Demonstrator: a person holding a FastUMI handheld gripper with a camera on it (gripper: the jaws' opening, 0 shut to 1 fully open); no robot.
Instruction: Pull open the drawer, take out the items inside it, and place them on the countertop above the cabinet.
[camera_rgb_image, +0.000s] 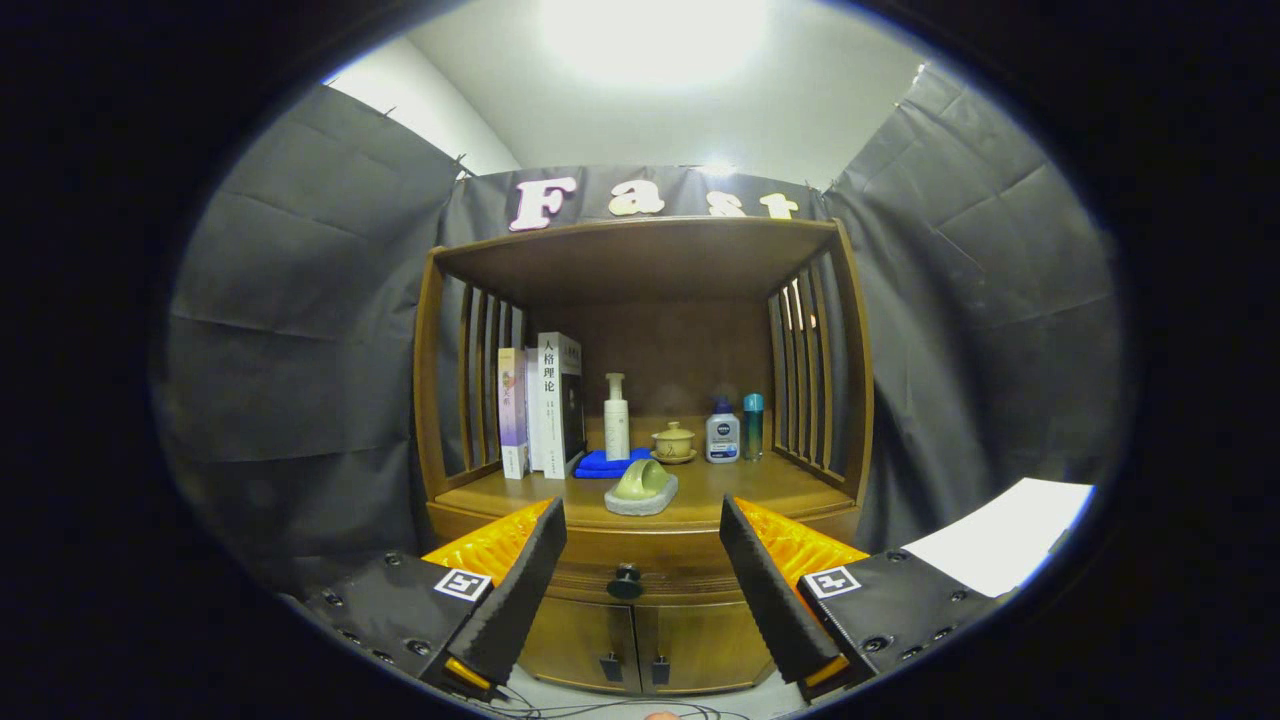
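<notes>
A wooden cabinet (640, 400) is seen straight ahead, backed by dark cloth walls. Its counter (750, 485) is sheltered by a slatted frame and a flat top board. Below the counter the drawer (640, 570) is seen shut, its dark round knob (626, 581) lying between the fingers and beyond them; under it are two small doors (635, 650). The hand-held gripper (645, 570) is held with its fingers spread wide apart, nothing being gripped. On the counter, upright books (545, 405) are stood at the left (their spines face forward). A white pump bottle (616, 417) is placed behind a folded blue cloth (605, 463). A pale green scoop-shaped piece on a grey slab (641, 487) is set at the front edge. A lidded yellow cup (674, 441), a squat white bottle (722, 432) and a slim teal bottle (753, 424) are ranged to the right.
</notes>
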